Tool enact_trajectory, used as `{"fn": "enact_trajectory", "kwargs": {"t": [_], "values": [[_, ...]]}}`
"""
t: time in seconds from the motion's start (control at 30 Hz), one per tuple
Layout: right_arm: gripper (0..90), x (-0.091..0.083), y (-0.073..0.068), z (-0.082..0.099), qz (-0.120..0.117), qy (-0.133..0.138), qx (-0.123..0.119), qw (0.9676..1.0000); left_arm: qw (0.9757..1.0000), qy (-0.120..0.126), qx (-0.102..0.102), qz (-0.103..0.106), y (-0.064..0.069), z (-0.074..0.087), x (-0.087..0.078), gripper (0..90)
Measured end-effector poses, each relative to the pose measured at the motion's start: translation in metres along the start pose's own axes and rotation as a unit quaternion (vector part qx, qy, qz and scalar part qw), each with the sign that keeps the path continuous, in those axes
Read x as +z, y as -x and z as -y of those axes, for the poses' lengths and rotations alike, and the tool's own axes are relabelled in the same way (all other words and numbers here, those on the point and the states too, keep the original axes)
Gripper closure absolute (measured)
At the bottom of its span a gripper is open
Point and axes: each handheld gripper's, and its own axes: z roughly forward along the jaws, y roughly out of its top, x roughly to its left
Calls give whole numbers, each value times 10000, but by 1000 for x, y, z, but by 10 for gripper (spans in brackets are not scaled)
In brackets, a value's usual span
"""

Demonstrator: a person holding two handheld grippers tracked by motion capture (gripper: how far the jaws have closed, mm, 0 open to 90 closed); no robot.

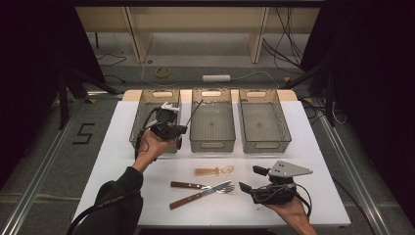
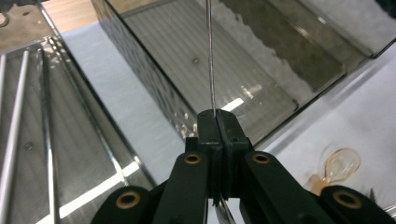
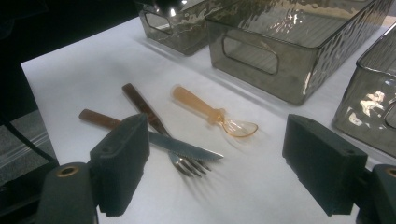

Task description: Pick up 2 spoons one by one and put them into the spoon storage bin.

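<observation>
My left gripper (image 1: pixel 183 128) (image 2: pixel 217 114) is shut on a thin metal rod (image 1: pixel 195 110) (image 2: pixel 210 56). It holds the rod over the near wall of the middle smoky bin (image 1: pixel 212 142) (image 2: pixel 261 79), and the rod rises from the jaws and slants toward the far right. The left bin (image 1: pixel 142 117) (image 2: pixel 70 140) has similar rods lying in it. My right gripper (image 1: pixel 250 178) (image 3: pixel 217 123) stands open at the front right, nothing between its jaws. Before it lie an amber plastic spoon (image 1: pixel 214 171) (image 3: pixel 215 114), a fork (image 1: pixel 188 184) (image 3: pixel 187 164) and a knife (image 1: pixel 195 197) (image 3: pixel 187 148), crossed.
A third smoky bin (image 1: pixel 264 144) stands at the right of the row, with nothing seen inside. All three sit on a white table (image 1: pixel 117 147) whose front edge is near both hands. Cables and a shelf lie beyond the far edge.
</observation>
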Motion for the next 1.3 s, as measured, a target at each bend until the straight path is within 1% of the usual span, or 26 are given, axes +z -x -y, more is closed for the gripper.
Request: {"fn": "enact_trajectory", "kwargs": {"t": [0.07,0.13,0.2,0.27,0.3,0.37,0.43,0.53,0.57,0.6,0.67,0.73,0.83,0.9,1.07,1.13,1.2,1.3], "values": [[240,0,0,0,-2,1,-2,10000,10000,-3,19,-15,1,-5,2,887],[239,0,0,0,-2,-14,-9,10000,10000,37,-29,-51,1,-9,5,887],[239,0,0,0,-4,-7,-4,10000,9999,68,-82,-17,1,-13,7,887],[240,0,0,0,1,-14,-11,10000,9999,81,-40,-67,3,-16,11,887],[240,0,0,0,-7,-11,-11,10000,9999,83,-22,-56,4,-18,12,887],[239,1,0,0,-8,-8,1,10000,9999,113,-65,2,7,-22,16,887],[239,0,-1,0,-5,9,5,10000,9999,117,-65,29,10,-27,18,887],[240,0,0,0,-16,3,-3,10000,9998,168,-97,-11,11,-33,22,886],[239,0,0,0,-14,-6,-4,10000,9997,181,-149,-13,11,-35,23,886],[239,0,0,0,-12,-2,-10,10000,9997,192,-157,-7,10,-37,25,886],[240,0,0,0,-19,5,-20,10000,9997,177,-176,-27,10,-39,28,886],[239,0,0,0,-17,11,-31,10000,9996,174,-199,-61,9,-40,33,885],[240,-1,0,0,-18,5,-28,10000,9994,151,-295,-67,6,-41,41,886],[240,0,0,0,-26,12,-24,10000,9994,177,-304,-72,3,-41,44,886],[240,0,1,0,-32,9,-11,10000,9985,211,-494,-67,-3,-41,50,885],[240,0,1,0,-34,13,-13,10000,9985,218,-495,-78,-4,-42,52,885],[240,0,1,0,-38,3,-17,10000,9982,240,-543,-109,-4,-43,54,884],[240,0,0,0,-43,-11,-14,10000,9986,193,-468,-127,-3,-43,58,883]]}}
